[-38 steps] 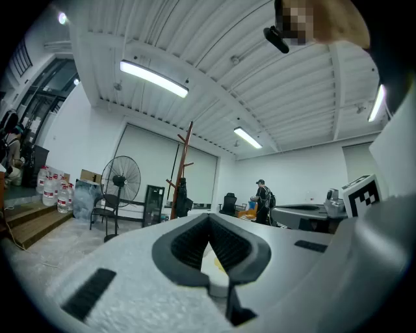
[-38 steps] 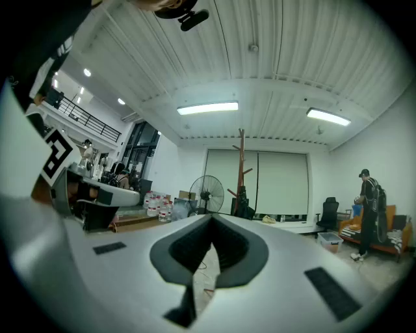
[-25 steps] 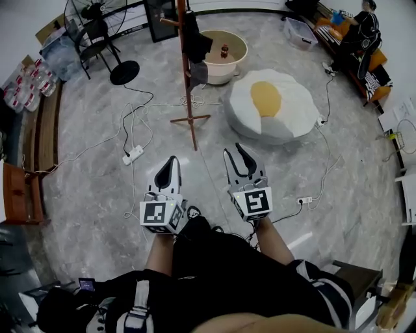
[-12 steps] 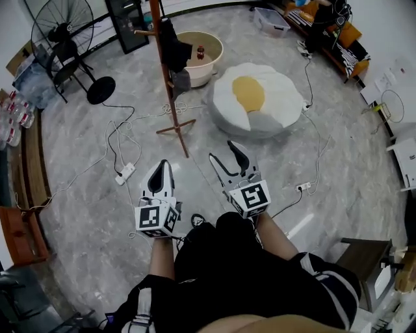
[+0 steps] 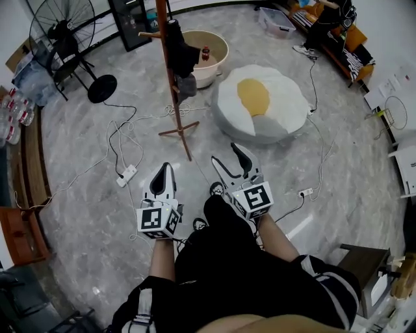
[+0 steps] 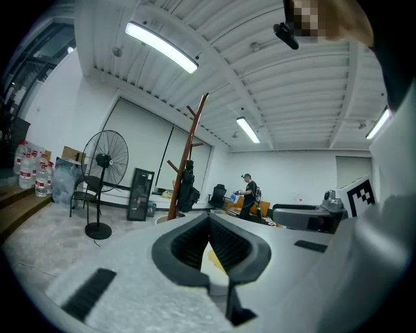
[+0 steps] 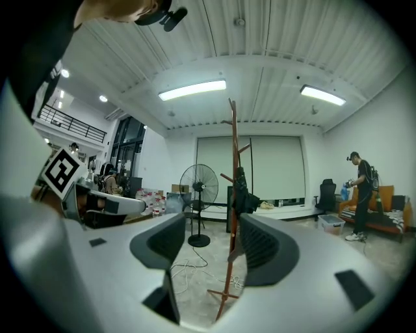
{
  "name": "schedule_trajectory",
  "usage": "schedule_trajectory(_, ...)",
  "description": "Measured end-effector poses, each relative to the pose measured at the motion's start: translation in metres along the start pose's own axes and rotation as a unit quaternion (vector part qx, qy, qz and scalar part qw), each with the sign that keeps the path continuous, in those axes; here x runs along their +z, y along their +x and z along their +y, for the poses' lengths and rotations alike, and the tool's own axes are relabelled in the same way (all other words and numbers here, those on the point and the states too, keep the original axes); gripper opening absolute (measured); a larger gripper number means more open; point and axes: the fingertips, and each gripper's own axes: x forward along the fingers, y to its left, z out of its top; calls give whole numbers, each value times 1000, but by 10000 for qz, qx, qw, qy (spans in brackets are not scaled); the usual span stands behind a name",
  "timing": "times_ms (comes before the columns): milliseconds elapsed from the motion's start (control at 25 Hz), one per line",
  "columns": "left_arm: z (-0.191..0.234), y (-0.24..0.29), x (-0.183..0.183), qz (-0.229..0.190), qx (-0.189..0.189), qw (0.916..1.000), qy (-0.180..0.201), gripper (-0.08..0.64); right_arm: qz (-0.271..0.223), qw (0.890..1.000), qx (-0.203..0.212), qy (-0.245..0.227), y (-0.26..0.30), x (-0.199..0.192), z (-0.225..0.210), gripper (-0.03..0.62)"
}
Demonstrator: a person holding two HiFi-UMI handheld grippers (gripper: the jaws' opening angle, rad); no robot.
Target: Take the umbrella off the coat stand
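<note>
A wooden coat stand rises from the grey floor ahead of me. A folded black umbrella hangs on it among dark cloth. In the right gripper view the stand shows between the jaws, with the umbrella still far off. My right gripper is held level and its jaws are opening with nothing between them. My left gripper is shut and empty; from it the stand and the umbrella lie ahead, a little left.
A standing fan is at the back left. A beige tub and an egg-shaped cushion sit to the right of the stand. Cables and a power strip lie on the floor. A person is far right.
Both grippers have come closer to the coat stand, and the stand has grown nearer in the head view. The right gripper's jaws have spread wider.
</note>
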Motion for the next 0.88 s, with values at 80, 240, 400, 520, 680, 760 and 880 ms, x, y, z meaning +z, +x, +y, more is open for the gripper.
schedule_trajectory(80, 10, 13, 2, 9, 47, 10000, 20, -3, -49, 10000, 66, 19, 18, 1, -8, 272)
schedule_trajectory(240, 25, 50, 11, -22, 108, 9999, 83, -3, -218, 9995, 237, 16, 52, 11, -25, 277)
schedule_trajectory(400, 33, 95, 21, -81, 208, 9997, 97, -3, -243, 9990, 375, -17, 89, 18, -57, 284)
schedule_trajectory(520, 39, 125, 28, -82, 293, 9995, 71, -3, -255, 9987, 433, -48, 113, 26, -80, 287)
schedule_trajectory(680, 39, 161, 34, -43, 378, 9992, 121, -3, -328, 9982, 496, 28, 132, 32, -111, 290)
schedule_trajectory(760, 38, 178, 33, 38, 419, 9990, 154, -3, -345, 9981, 499, 143, 138, 29, -127, 291)
schedule_trajectory(880, 39, 199, 31, 124, 484, 9985, 225, -3, -385, 9977, 511, 203, 147, 22, -147, 293)
